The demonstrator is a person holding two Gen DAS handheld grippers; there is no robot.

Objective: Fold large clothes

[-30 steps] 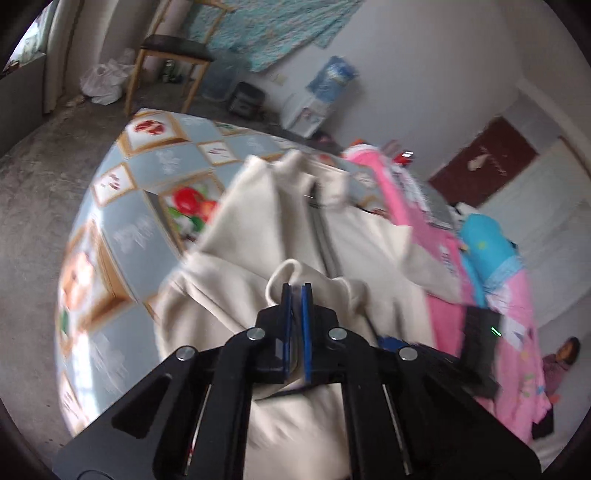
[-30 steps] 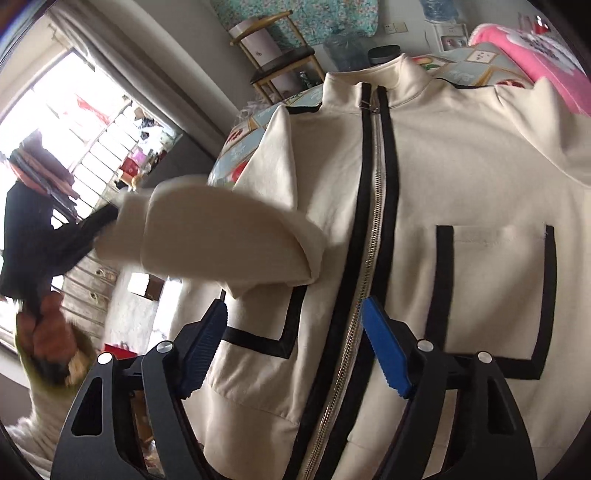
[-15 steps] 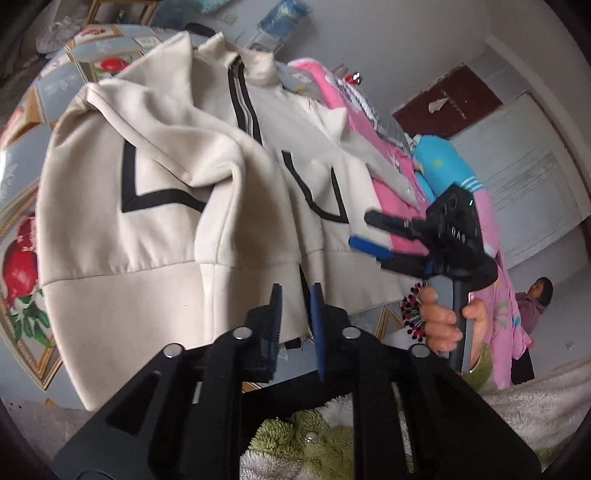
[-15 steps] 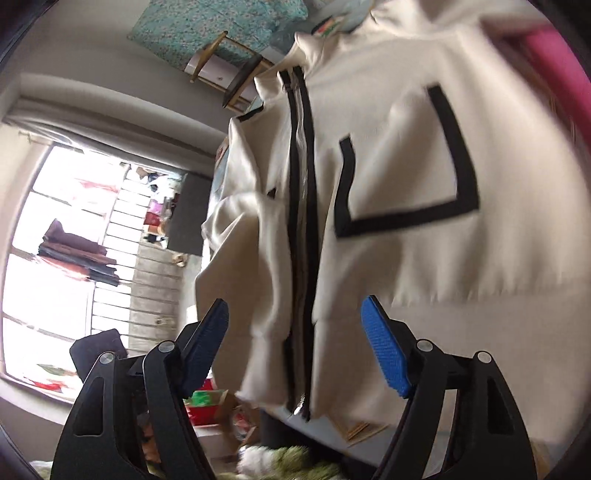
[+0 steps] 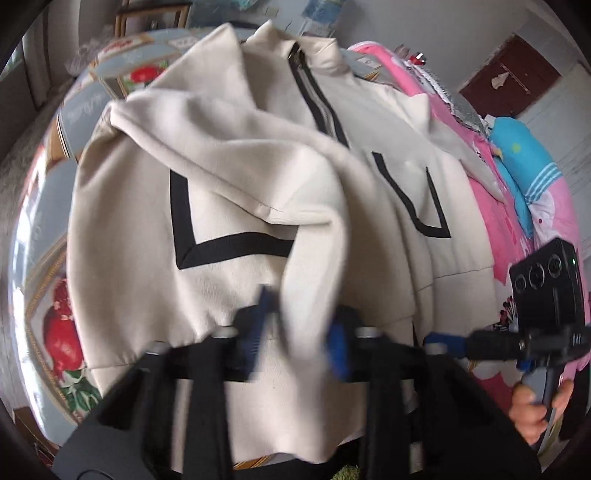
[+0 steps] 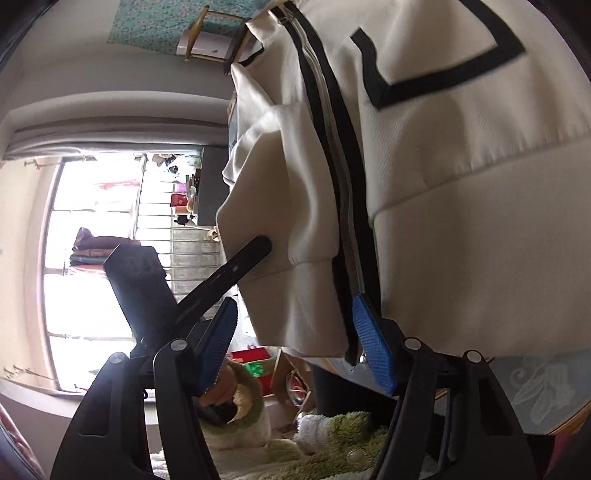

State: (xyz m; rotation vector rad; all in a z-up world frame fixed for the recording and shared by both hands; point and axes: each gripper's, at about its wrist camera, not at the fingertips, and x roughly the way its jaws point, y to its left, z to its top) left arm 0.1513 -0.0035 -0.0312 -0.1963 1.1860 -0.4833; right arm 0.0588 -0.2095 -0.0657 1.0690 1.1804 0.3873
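Note:
A cream zip jacket with black trim [image 5: 236,192] lies face up on the patterned table [image 5: 40,236]. Its left sleeve [image 5: 317,236] is folded across the front, the cuff hanging between my left gripper's blue pads. My left gripper [image 5: 299,343] is open around that cuff at the jacket's hem, blurred by motion. My right gripper [image 6: 295,347] is open at the hem by the bottom of the zip [image 6: 347,229]; it also shows in the left wrist view [image 5: 443,341]. The left gripper [image 6: 258,247] shows in the right wrist view under the sleeve.
Pink bedding [image 5: 517,236] and a blue pillow [image 5: 524,166] lie to the right of the jacket. A wooden chair [image 5: 155,14] stands beyond the table. A barred window [image 6: 122,258] is on the left in the right wrist view.
My left gripper has opened, letting the sleeve cuff go; the sleeve now lies across the jacket front. My right gripper has come down to the hem by the zip.

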